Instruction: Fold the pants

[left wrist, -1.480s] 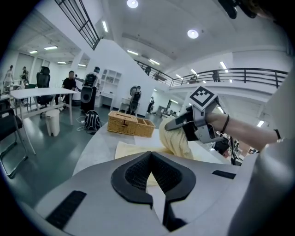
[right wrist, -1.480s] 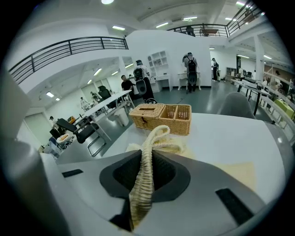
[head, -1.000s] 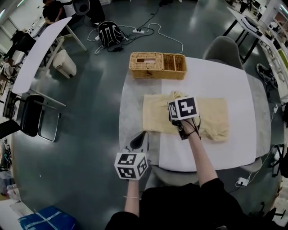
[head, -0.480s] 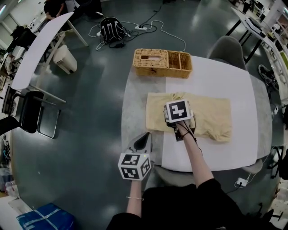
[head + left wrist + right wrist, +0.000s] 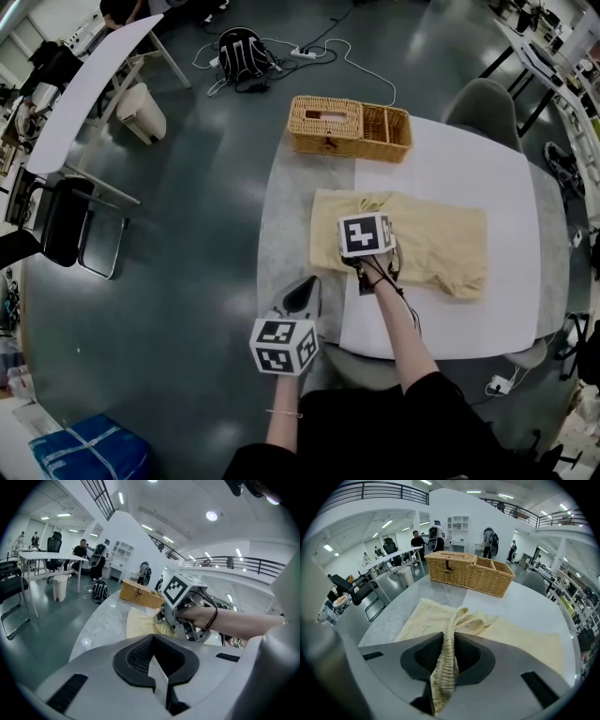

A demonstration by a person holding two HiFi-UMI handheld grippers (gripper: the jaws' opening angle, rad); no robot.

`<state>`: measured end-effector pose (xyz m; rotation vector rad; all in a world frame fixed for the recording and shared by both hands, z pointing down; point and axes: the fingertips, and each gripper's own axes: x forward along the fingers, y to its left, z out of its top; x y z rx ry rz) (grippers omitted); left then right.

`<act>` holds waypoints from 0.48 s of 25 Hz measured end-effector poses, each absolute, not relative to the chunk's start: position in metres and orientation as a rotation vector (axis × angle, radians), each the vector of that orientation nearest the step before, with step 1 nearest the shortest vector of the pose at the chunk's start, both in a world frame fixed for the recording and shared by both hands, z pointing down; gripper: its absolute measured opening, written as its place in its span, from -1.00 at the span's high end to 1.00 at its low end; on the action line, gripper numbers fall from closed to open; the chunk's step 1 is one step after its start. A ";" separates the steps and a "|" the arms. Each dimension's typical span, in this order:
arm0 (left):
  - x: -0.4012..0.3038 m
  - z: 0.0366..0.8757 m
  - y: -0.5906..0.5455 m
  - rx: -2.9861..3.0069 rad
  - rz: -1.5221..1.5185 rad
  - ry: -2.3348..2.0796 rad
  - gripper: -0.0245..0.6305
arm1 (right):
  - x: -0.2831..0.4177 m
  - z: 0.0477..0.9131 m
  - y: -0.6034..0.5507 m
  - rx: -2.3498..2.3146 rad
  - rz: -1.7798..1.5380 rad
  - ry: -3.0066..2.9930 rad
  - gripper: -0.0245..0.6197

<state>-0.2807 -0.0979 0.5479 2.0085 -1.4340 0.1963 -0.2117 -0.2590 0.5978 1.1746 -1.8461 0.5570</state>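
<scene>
On the white counter [image 5: 450, 169], the pale yellow pants [image 5: 441, 239] lie spread flat across the middle, just in front of a wicker basket [image 5: 352, 129] at the far edge. The right hand-held gripper [image 5: 449, 641] pinches a ribbed fold of the pants, which rises bunched from the flat cloth and runs up between its jaws. The left hand-held gripper [image 5: 153, 645] hangs off the counter's near left edge, jaws pressed together with nothing between them. The right gripper's marker cube [image 5: 365, 234] shows black squares on white.
</scene>
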 end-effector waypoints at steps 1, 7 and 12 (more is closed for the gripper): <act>-0.282 0.549 -0.098 2.005 0.195 -1.435 0.90 | -0.213 0.599 -0.259 1.175 0.557 -1.846 0.77; -0.282 0.553 -0.095 1.993 0.197 -1.440 0.90 | -0.221 0.604 -0.256 1.170 0.603 -1.879 0.62; -0.285 0.552 -0.091 1.989 0.188 -1.442 0.90 | -0.219 0.608 -0.247 1.202 0.628 -1.827 0.50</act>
